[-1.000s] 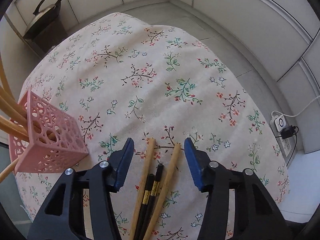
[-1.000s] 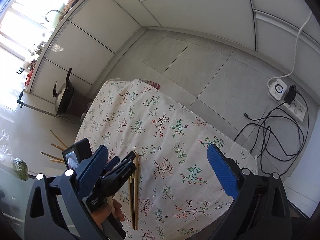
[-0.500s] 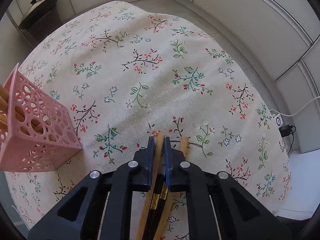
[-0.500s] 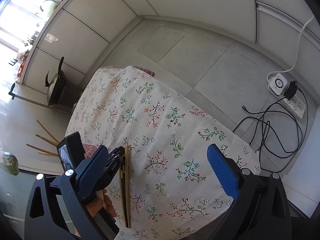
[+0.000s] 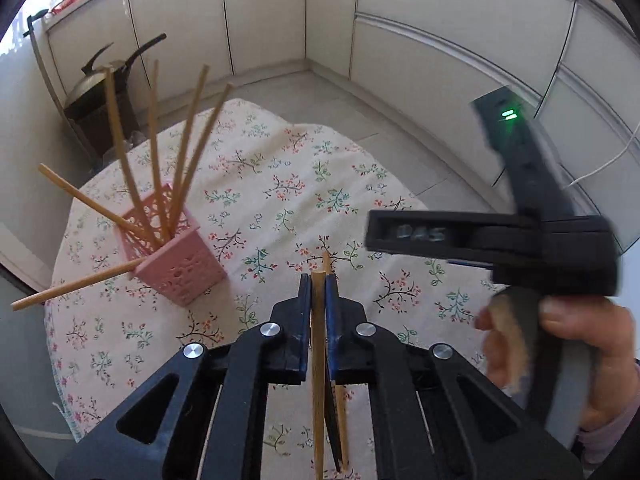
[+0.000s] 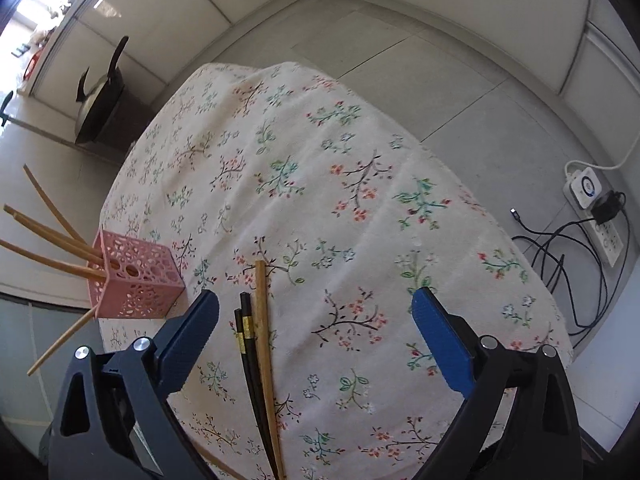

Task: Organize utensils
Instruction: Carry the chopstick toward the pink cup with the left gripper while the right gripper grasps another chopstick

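- Left gripper (image 5: 318,296): jaws pressed together on a single wooden chopstick (image 5: 318,360), which runs lengthwise between the blue pads and projects just past their tips, raised above the floral tablecloth (image 5: 280,184).
- Second wooden chopstick (image 6: 264,344): lies flat on the cloth, its far tip pointing away from the camera — in the left wrist view its tip shows just beyond the clamped stick.
- Black chopsticks (image 6: 248,352): a pair with gold bands, lying on the cloth touching the left flank of the wooden one and roughly parallel to it.
- Right gripper (image 6: 316,312): jaws spread wide apart, holding nothing; the chopsticks on the cloth lie between the two blue fingers, nearer the left one. In the left wrist view the same tool (image 5: 492,240) appears blurred at right, gripped by the person's right hand (image 5: 576,360).
- Pink holder (image 5: 172,252): a square perforated basket standing on the cloth to the left of both grippers, well apart from the loose chopsticks. It contains several wooden chopsticks (image 5: 160,160) splayed outward at differing angles; one pokes out low through its side wall.
- Background: a dark wok (image 6: 98,104) on a stand beyond the table, and a power strip (image 6: 592,208) with black cables on the tiled floor at right.
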Available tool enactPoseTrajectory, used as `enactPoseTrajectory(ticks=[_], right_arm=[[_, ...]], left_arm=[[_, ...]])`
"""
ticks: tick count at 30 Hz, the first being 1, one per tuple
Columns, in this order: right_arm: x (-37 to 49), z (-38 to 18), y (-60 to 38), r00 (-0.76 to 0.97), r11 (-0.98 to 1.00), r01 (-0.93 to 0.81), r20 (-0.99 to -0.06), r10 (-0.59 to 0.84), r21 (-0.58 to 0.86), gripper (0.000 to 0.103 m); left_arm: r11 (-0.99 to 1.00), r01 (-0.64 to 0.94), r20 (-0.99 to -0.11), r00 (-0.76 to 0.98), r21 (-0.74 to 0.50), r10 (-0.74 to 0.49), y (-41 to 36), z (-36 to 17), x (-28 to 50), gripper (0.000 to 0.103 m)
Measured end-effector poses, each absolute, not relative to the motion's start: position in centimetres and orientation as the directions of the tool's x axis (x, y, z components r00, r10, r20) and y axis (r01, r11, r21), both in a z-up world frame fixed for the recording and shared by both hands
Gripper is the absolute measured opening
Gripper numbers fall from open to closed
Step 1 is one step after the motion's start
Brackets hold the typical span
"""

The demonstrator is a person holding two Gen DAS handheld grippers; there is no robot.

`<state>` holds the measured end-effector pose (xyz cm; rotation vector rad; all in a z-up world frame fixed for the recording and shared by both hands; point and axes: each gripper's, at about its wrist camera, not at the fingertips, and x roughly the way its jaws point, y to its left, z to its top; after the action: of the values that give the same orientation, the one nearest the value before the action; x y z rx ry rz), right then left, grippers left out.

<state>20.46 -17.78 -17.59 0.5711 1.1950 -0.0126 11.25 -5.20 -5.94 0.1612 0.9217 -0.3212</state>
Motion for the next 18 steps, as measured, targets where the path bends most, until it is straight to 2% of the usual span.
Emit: enactPoseTrajectory(ticks=[1,4,12,17,18], right_arm=[[20.9,-17.9,-16.9,0.374,0.871,0.287,-0.884,0.282,0.399,0.078],[22.0,-18.8,-14.8,0.343,0.89,0.252,-0.895,0.284,0.379,0.062],[23.7,-20.9,-12.0,0.3,0.912,0.229,-0.916,0.268,0.342,0.041],[24.4,-22.1,-10.3,0.267,0.933,0.19,-0.931,0.25,0.305,0.024],[24.5,-22.0,-10.1,0.286,0.939,0.181,-0.93,0.233,0.291,0.014]], left_arm=[[0.939,0.344,-0.792,0.573,-0.001,-0.21,-4.7,-5.3,10.5,0.006],[0.935,0.356,-0.757,0.614,0.011,-0.224,-3.8,-3.6,8.0,0.006],[0.936,0.351,-0.702,0.667,-0.002,-0.251,-2.4,-1.5,5.6,0.006],[0.94,0.342,-0.681,0.687,-0.005,-0.254,-1.7,-0.7,5.1,0.006],[0.941,0.339,-0.676,0.692,-0.007,-0.254,-1.6,-0.6,5.0,0.006]])
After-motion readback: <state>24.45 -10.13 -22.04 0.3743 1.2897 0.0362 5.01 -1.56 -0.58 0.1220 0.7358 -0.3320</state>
